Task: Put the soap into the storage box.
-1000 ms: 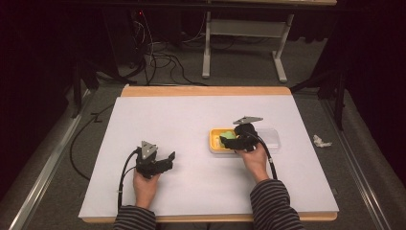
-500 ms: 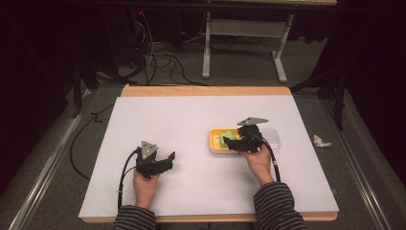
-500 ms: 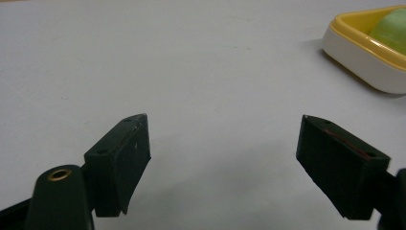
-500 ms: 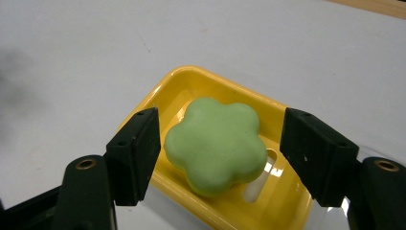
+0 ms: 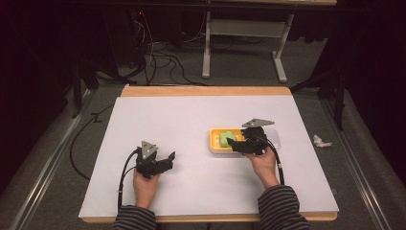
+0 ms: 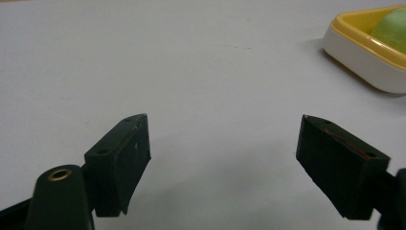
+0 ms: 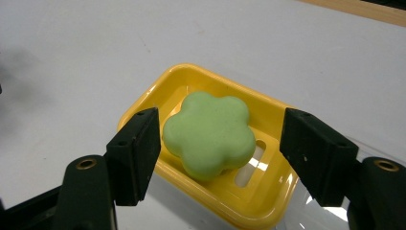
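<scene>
A green flower-shaped soap [image 7: 209, 134] lies in a yellow soap dish [image 7: 158, 88], which sits right of the table's middle [image 5: 216, 143]. My right gripper [image 7: 219, 151] is open, its jaws standing on either side of the soap without touching it; in the high view the right gripper [image 5: 231, 142] is at the dish's right half, over the soap [image 5: 224, 139]. My left gripper [image 5: 168, 159] rests open at the front left, nothing between its jaws [image 6: 222, 158]. From there the dish [image 6: 356, 55] shows at the upper right.
A white mat [image 5: 191, 120] covers the wooden table [image 5: 206, 91]. A clear lid [image 5: 273, 136] lies against the dish's right end. A crumpled white scrap [image 5: 321, 141] lies on the floor off the table's right edge. Cables and a stand's legs lie beyond the far edge.
My right gripper has shifted a little right and back along the dish, uncovering the green soap. The left gripper has stayed put.
</scene>
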The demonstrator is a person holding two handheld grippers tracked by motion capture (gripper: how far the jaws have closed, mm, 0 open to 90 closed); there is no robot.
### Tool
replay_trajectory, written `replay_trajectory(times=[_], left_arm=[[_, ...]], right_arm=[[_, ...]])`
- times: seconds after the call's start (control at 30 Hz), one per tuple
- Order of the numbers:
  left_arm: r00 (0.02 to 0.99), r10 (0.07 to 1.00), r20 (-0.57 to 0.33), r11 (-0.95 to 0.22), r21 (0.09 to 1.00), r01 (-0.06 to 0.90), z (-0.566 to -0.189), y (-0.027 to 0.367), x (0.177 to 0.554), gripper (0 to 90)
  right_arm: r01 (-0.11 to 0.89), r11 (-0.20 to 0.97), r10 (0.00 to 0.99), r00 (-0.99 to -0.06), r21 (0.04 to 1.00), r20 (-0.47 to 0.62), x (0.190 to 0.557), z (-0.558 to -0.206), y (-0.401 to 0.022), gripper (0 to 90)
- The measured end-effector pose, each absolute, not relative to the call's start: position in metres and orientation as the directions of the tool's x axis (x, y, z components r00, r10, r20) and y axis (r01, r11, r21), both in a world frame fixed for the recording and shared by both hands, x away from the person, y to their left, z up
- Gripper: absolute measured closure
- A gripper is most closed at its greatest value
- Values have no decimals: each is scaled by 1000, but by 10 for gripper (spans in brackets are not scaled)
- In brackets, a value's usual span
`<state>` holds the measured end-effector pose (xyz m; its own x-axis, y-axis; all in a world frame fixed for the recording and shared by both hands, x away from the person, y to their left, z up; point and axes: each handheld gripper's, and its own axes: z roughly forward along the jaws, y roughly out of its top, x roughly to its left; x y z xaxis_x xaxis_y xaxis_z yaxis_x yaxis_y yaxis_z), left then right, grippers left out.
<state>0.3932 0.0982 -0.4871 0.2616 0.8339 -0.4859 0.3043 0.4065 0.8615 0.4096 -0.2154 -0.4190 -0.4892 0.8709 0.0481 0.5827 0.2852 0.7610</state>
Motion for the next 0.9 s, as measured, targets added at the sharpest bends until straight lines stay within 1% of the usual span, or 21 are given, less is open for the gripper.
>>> replay_trajectory(times=[0.9], left_arm=[[260,835,-485,406,862,303,-487,98,393,197]], right_arm=[[566,273,876,-480,778,42,391,-414,-232,313]])
